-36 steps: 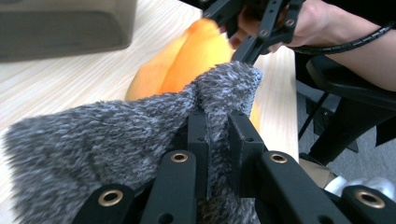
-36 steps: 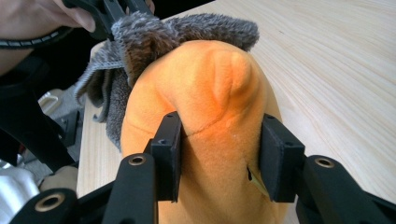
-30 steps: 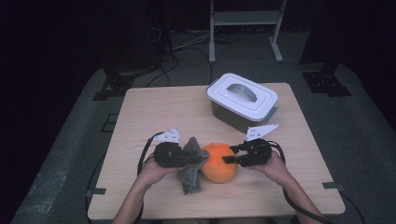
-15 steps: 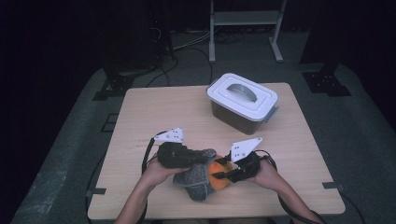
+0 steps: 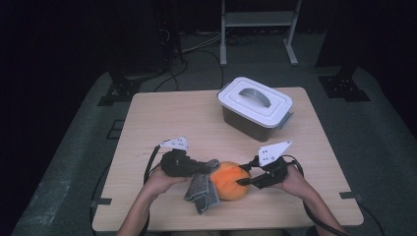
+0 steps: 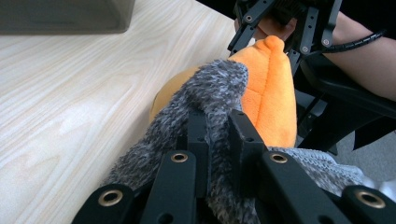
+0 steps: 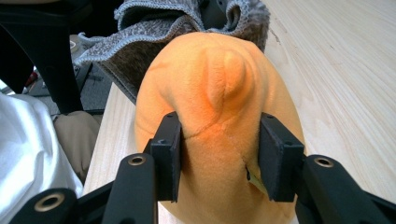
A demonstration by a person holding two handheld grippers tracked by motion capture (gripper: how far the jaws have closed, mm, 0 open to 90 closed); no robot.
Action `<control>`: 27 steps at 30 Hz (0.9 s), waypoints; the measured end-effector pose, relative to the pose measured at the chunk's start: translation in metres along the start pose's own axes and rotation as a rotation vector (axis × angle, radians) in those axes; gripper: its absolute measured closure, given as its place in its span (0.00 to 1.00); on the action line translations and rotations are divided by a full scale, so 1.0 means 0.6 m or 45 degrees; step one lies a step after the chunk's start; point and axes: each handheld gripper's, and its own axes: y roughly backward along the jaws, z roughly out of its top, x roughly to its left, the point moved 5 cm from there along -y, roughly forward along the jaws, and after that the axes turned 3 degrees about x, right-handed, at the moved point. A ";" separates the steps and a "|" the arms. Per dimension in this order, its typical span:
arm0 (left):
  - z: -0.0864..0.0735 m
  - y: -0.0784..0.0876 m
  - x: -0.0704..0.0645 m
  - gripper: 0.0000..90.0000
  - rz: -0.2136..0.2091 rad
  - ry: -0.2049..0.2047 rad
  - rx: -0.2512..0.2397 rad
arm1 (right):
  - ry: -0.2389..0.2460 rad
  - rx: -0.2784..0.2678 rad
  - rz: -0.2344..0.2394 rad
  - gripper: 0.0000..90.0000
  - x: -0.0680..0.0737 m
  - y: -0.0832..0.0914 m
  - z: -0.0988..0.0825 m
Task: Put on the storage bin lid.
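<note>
On the light wooden worktop point(image 5: 162, 118), the orange plush toy point(image 5: 230, 181) sits near the front edge, at about six o'clock from the worktop's middle. The right tool point(image 5: 244, 181) comes in from three o'clock of the toy, its two black jaws partly closed and pressing into the soft orange body on both sides; in the right gripper view the pads point(image 7: 168, 154) dent the plush point(image 7: 219, 140) to either side of a small raised nub. The left tool point(image 5: 212, 166) reaches in from nine o'clock, its jaws closed tight on a fold of the grey fuzzy cloth point(image 5: 202, 189). In the left gripper view the cloth point(image 6: 205, 102) bunches between the jaws and lies against the toy point(image 6: 271, 98), with the right tool's black linkage at one o'clock behind it. From above, the cloth touches the toy's nine o'clock side and hangs down toward seven o'clock onto the worktop. A lidded container with a white top and grey handle point(image 5: 254, 107) stands well apart, at about one o'clock from the toy, toward the far edge.
</note>
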 end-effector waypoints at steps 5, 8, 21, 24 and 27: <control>0.006 -0.007 -0.009 0.90 -0.023 -0.010 -0.004 | 0.042 0.023 0.001 0.60 0.010 -0.008 0.007; 0.015 -0.008 -0.020 0.90 -0.035 -0.035 -0.018 | 0.084 0.047 -0.007 0.60 0.021 -0.017 0.014; 0.032 -0.017 -0.049 0.90 -0.073 -0.106 -0.008 | 0.169 0.070 0.003 0.60 0.041 -0.040 0.029; 0.022 -0.011 -0.032 0.90 -0.064 -0.063 -0.022 | 0.130 0.052 0.004 0.60 0.031 -0.033 0.024; 0.011 -0.004 -0.017 0.90 -0.047 -0.024 -0.026 | 0.082 0.024 -0.007 0.61 0.017 -0.023 0.017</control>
